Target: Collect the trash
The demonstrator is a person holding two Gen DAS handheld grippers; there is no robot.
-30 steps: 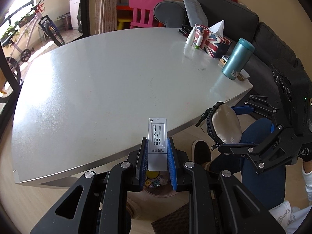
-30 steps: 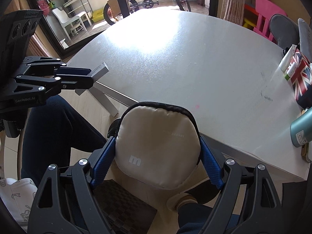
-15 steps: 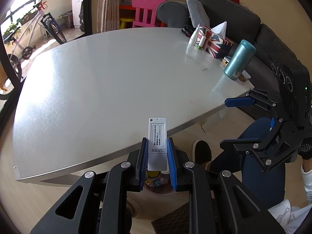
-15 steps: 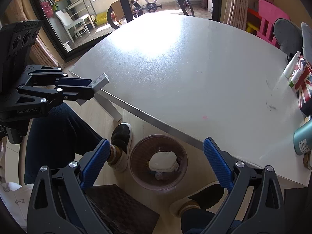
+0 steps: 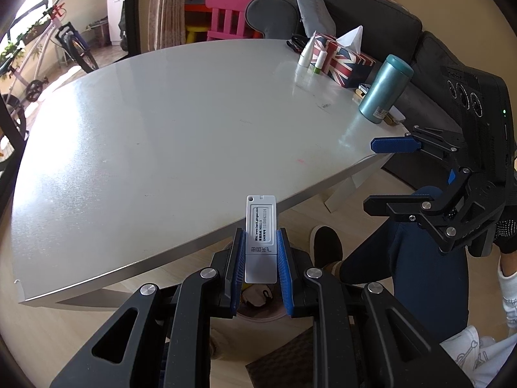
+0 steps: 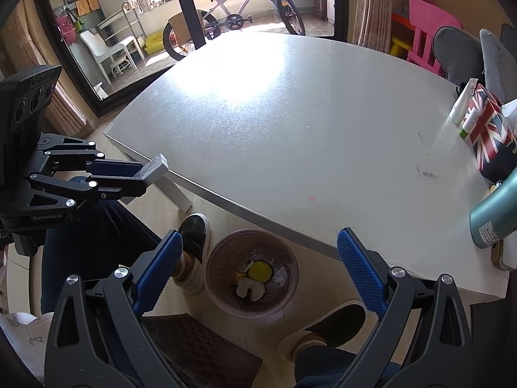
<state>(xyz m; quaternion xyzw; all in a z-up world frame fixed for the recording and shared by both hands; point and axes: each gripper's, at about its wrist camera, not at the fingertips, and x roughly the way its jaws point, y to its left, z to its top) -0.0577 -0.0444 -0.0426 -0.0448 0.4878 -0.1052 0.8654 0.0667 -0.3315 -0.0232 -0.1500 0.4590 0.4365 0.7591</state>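
My left gripper point(image 5: 260, 252) is shut on a small grey USB-style stick point(image 5: 261, 232) with printed text, held upright off the table's near edge; it also shows in the right wrist view point(image 6: 152, 169). My right gripper point(image 6: 255, 268) is open and empty, above a round brown waste bin point(image 6: 215, 260) on the floor under the table edge. In the bin lie a beige pouch point(image 6: 250, 289), a yellow round piece and crumpled paper. In the left wrist view the bin point(image 5: 258, 315) is mostly hidden behind my fingers, and the right gripper point(image 5: 392, 174) is at the right.
The grey table point(image 6: 290, 113) holds a Union Jack tissue box point(image 6: 488, 129), small tubes point(image 6: 462, 103) and a teal flask point(image 6: 494, 213) at its right side. The person's shoes point(image 6: 194, 232) and legs flank the bin. A dark woven mat point(image 6: 200, 346) lies on the floor.
My right gripper opened and let go of the beige pouch, which dropped into the bin. The left gripper kept its hold on the grey stick and hardly moved.
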